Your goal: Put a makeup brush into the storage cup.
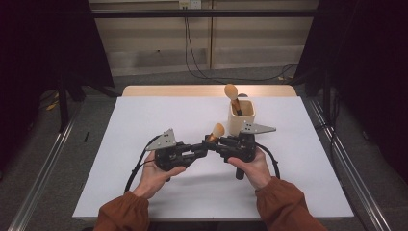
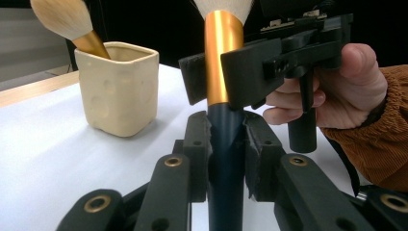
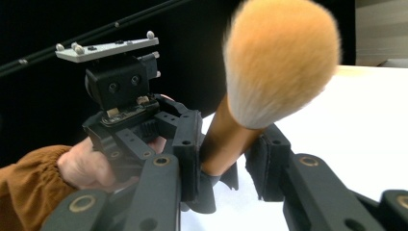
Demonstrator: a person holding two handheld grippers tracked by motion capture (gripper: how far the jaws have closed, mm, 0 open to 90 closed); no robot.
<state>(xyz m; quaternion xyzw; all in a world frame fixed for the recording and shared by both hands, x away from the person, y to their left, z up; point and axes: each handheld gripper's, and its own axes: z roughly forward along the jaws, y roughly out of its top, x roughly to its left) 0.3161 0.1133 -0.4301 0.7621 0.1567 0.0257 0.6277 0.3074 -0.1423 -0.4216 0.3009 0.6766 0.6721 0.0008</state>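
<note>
The makeup brush (image 1: 216,133) stands nearly upright above the white table (image 1: 144,144), between the two grippers and just in front of the cream cup (image 1: 242,119), where a second brush (image 1: 232,94) already leans. The left gripper (image 1: 198,148) is clenched on the dark lower handle (image 2: 225,159), its pads pressed against both sides. The right gripper (image 1: 217,144) grasps the gold ferrule (image 3: 226,139) higher up; in the left gripper view its jaws sit against the metal, though in its own view a slight gap shows beside one pad (image 3: 267,159), so that grip looks light.

The main risk is a dropped or twisted brush during the handover. The ferrule is smooth and tapered, so if the left gripper lets go before the right one bites fully, the brush could slide down or tip over. If both grippers pull while clamped, the brush could wrench sideways. The bristles (image 3: 281,57) sit close to the right jaws and could get pinched. The cup stands just beside the right hand (image 1: 252,166), so a careless swing could knock it over
</note>
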